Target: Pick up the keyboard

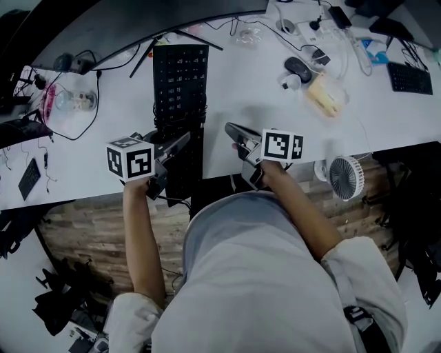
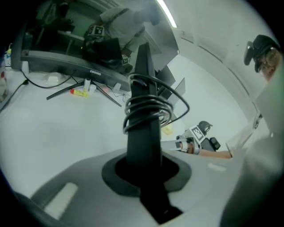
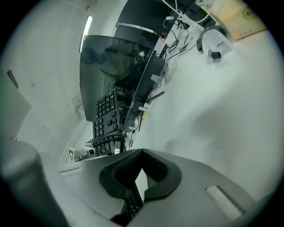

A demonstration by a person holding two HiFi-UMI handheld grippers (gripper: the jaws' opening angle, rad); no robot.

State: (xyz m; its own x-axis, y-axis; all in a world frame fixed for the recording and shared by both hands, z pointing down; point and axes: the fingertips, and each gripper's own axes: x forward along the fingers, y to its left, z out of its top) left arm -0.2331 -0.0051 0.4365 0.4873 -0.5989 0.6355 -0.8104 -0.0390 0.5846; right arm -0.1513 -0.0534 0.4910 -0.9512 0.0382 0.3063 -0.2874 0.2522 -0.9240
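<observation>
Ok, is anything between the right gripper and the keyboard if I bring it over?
Nothing visible. Only bare white desk lies between the right gripper and the keyboard, which the left gripper already clamps. Note the coiled cable wrapped round the keyboard near that grip.

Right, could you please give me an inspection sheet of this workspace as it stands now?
Surface: white desk, bare in the middle.
Job's things: black keyboard, lengthwise, near end past the desk edge.
Clutter: mouse, yellowish packet, second keyboard, small fan.
Grippers: left gripper shut on the black keyboard's near end; right gripper shut, empty, beside it.
Cables: coiled cable wrapped round the black keyboard; loose black cable at left.
Surroundings: curved monitor behind; wooden floor below.
</observation>
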